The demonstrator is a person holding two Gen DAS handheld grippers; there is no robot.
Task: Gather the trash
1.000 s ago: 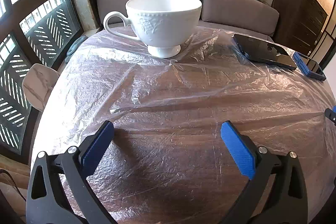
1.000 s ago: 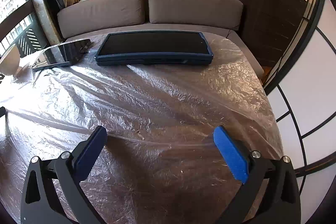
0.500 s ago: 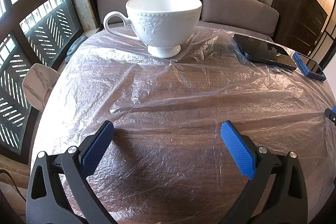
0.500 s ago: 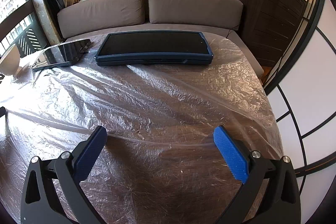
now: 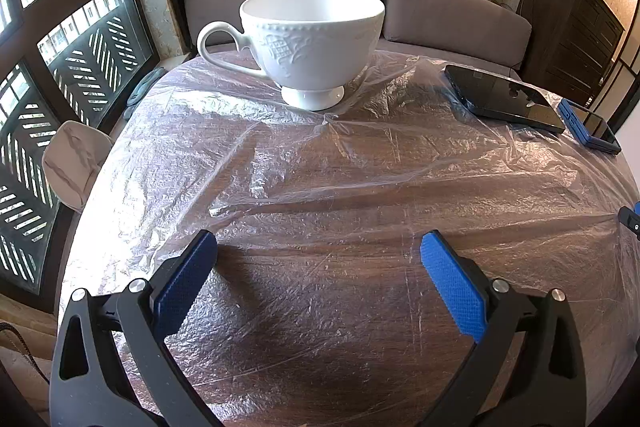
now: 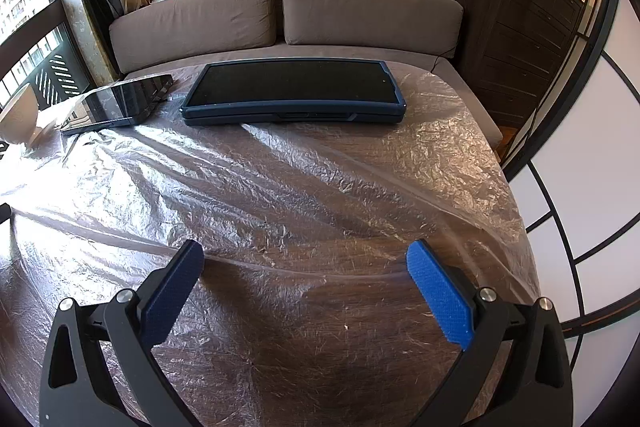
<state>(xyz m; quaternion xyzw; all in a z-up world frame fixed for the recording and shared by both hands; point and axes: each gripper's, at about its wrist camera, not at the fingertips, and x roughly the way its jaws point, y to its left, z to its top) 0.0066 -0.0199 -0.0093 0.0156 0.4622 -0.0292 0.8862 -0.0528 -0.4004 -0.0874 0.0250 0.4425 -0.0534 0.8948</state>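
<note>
The thing you are after, the clear plastic sheet (image 5: pixel 360 163), is lying spread over nearly the whole wooden table (image 5: pixel 320 367), filling the middle and lower part of both views. It is looking thin, glossy and finely crinkled, with long creases running across it and bright glare gathering at the left of each frame; the dark wood grain is showing through. In the right wrist view the sheet (image 6: pixel 304 187) is draping over the table's right edge.

Behind the table, a brown sofa (image 6: pixel 280 23) is running across the upper part of the frame. Your blue-cased tablet (image 6: pixel 292 93) is sitting on the plastic in the upper middle of the right view, and a black device (image 6: pixel 120 103) is lying just beside it to the left, tilted. In the left view a white cup (image 5: pixel 308 39) is standing upright on the plastic in the upper middle, handle to the left, and the same black device (image 5: pixel 504 99) is sitting at the upper right.

You are holding your left gripper (image 5: pixel 318 259) at the bottom of its frame with its blue pads spread wide, nothing between them. Your right gripper (image 6: pixel 304 267) is likewise gaping wide above the sheet, gripping nothing.
</note>
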